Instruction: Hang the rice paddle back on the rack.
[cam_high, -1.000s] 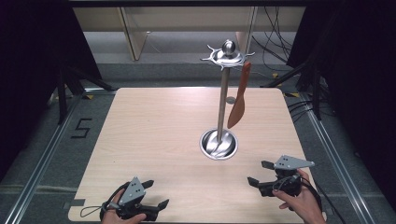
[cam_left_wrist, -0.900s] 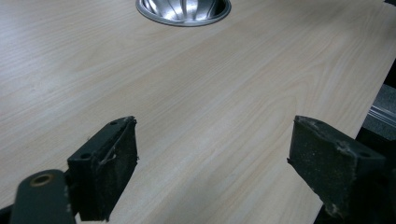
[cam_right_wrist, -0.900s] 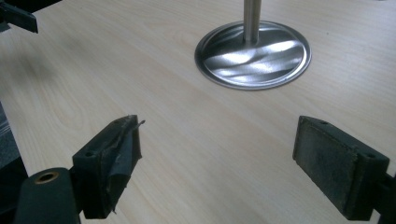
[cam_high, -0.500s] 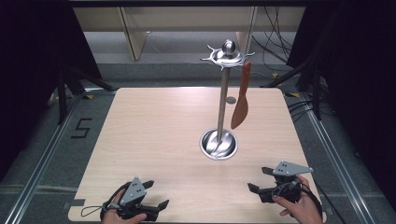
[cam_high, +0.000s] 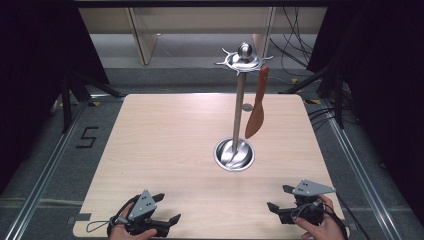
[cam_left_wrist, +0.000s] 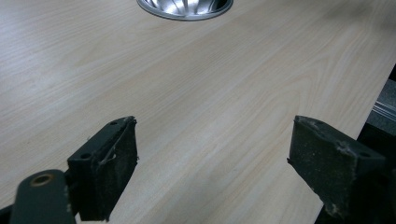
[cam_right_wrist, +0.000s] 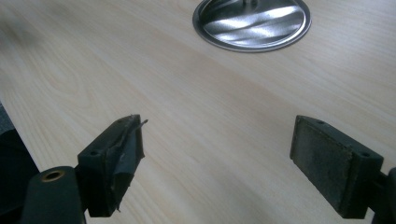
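The orange-brown wooden spatula hangs from a hook of the tall polished steel utensil stand, whose round dished base sits mid-table, well ahead of both pairs of jaws. Judging by that, the hanging looks done; nothing else lies on the pale wood-grain table waiting to be hung, so I'd say little or nothing is left beyond parking the tools.

The left gripper rests low at the near edge of the table, its jaws spread wide with nothing but bare tabletop between them; in the left gripper view the stand's base is far ahead, just above the gap. The right gripper sits likewise, jaws wide apart and empty, with the shiny base ahead and slightly toward its right jaw in the right gripper view.

Writing: a black figure "5" is marked on the grey floor left of the table; I can read no brand or label on the stand, spatula or grippers
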